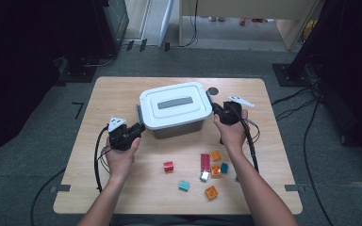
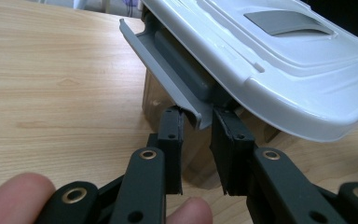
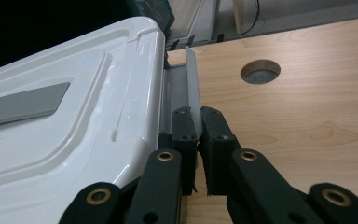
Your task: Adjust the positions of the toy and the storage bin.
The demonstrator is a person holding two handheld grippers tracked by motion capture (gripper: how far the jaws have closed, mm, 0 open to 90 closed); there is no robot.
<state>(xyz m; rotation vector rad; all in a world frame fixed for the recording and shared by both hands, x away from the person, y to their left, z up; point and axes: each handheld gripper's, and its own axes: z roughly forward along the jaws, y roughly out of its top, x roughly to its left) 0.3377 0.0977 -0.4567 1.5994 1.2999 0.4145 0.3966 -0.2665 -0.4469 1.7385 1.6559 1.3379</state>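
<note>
Left gripper, jaws closed, pinches the grey latch flap at the left end of the lidded storage box, which sits mid-table toward the far side. Box: rigid plastic, white lid, likely light; smooth lid looks slippery, so the hinged end latches are the sensible hold, though they may flex. Right gripper, jaws closed, nips the right latch flap. Count: one box, two latches, eight toy bricks scattered near side, right of centre, on the wooden table.
</note>
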